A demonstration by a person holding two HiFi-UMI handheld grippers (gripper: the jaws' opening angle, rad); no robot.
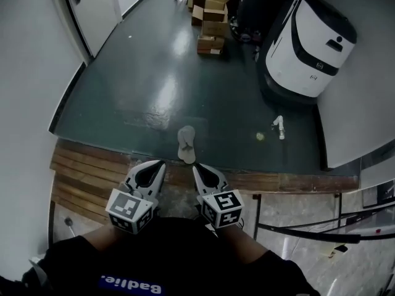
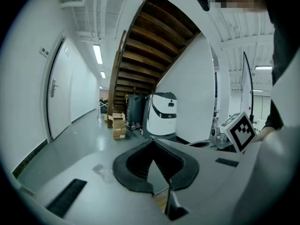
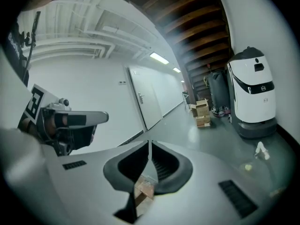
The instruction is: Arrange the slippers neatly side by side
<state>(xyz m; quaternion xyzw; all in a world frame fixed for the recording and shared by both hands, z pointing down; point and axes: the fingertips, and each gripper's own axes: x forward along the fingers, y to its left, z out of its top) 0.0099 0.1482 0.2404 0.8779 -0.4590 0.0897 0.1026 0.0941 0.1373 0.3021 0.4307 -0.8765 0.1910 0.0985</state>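
Slipper [image 1: 186,143] lies untouched on the floor [image 1: 154,73], likely because left gripper [image 1: 162,163] and right gripper [image 1: 196,167], both closed and empty, hang short of it.

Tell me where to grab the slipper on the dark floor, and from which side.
Probably pinch the slipper by its near end, coming from the wooden step side: it lies flat on the floor, lengthways, that end nearest the person.

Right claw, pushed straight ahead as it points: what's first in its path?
Way looks free: the right claw seems aimed above the slipper, along open floor toward the white door, though depth is unclear.
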